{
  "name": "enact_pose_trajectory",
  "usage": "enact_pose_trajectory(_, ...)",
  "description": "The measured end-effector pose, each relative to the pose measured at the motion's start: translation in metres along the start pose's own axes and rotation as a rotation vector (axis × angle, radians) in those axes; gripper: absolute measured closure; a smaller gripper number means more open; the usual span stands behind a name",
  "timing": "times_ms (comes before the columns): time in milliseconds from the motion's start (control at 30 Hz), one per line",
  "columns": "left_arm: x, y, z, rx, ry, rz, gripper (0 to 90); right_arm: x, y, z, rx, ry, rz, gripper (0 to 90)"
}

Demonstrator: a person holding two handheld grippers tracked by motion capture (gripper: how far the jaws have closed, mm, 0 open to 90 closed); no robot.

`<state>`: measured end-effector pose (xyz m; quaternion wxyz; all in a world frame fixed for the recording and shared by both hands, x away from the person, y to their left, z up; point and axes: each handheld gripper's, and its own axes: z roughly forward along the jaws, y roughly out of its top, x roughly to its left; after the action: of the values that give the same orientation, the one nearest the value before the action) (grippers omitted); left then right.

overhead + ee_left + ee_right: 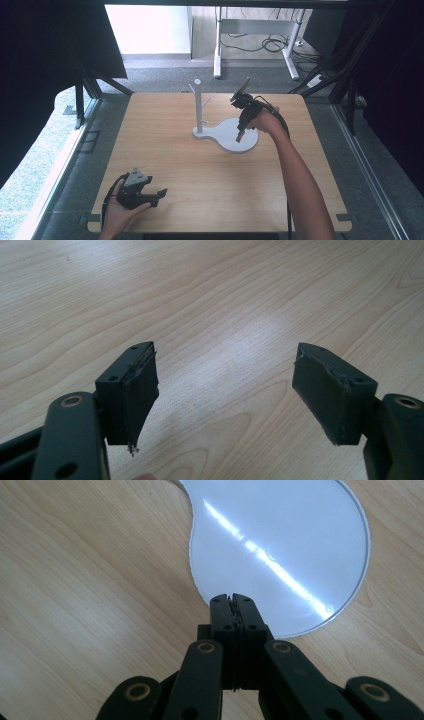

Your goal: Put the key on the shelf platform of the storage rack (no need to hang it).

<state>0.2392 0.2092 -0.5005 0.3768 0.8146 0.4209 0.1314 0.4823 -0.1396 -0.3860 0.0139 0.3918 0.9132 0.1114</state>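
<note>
A white stand (198, 105) with short pegs rises from a flat white base (227, 131) at the middle of the wooden table. My right gripper (240, 137) points down over the round lobe of that base (300, 540), jaws shut together with nothing between them (233, 600). My left gripper (161, 194) rests in the hand near the table's front left edge. Its jaws stand wide apart (225, 390) over bare wood, holding nothing.
The wooden table (170, 165) has rounded corners and a front edge close to the left hand. A white desk frame (255, 35) with cables stands on the floor beyond the far edge. Dark panels flank both sides.
</note>
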Motion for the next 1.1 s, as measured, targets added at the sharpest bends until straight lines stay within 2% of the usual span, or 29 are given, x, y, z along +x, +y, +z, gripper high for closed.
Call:
enact_pose_trajectory(833, 0.001, -0.001, 0.001, -0.002, -0.002, -0.011, 26.5, -0.021, 0.018, 0.025, 0.016, -0.034, 0.04, 89.6)
enact_pose_trajectory(1100, 0.001, -0.001, 0.003, 0.0, -0.004, -0.008, 26.5, -0.025, 0.025, 0.036, 0.018, -0.022, 0.05, 89.6)
